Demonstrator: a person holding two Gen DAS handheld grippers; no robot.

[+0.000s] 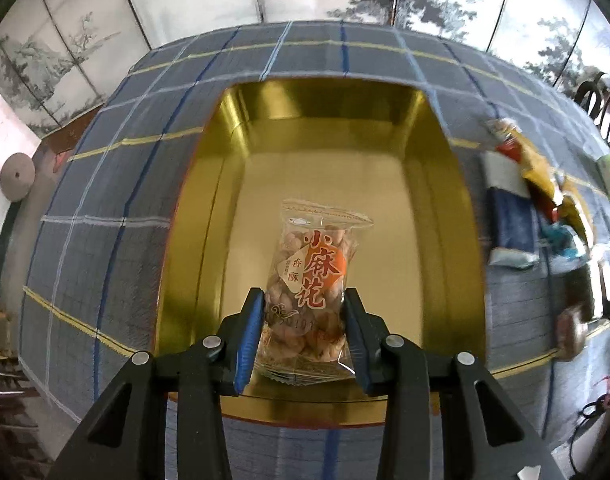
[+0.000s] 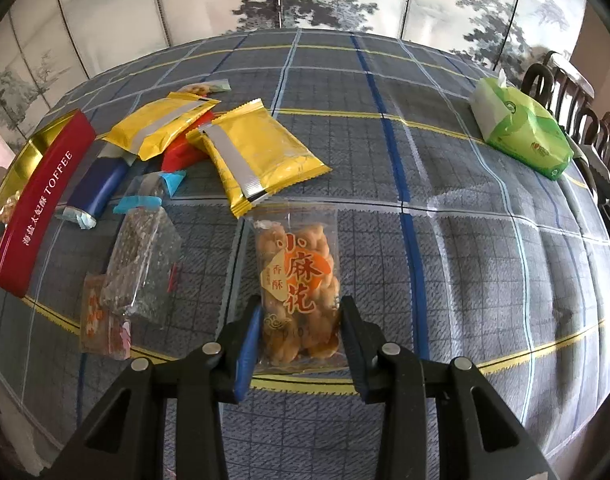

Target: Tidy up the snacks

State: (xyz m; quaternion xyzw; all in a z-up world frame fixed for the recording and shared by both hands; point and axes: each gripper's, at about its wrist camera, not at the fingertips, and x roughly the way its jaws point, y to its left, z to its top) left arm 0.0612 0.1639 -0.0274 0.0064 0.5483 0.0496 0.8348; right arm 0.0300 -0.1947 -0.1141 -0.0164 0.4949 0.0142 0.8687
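Left view: the left gripper (image 1: 303, 330) squeezes a snack bag (image 1: 311, 284) over the gold tin (image 1: 209, 184). I think the next move is to let go inside the tin.

Right view: the right gripper (image 2: 301, 334) squeezes another bag (image 2: 299, 280) over the table (image 2: 465, 240), beside the snack pile (image 2: 225, 148). It goes in afterwards.

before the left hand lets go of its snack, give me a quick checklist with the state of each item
1. Left gripper shut on the twist snack pack: ok.
2. Pack is over the gold tin: ok.
3. Tin floor below the pack free of other snacks: ok.
4. Pack low enough to drop gently: cannot tell.
5. Right gripper shut on the second twist pack: ok.
6. All loose packets tidied: not ok.
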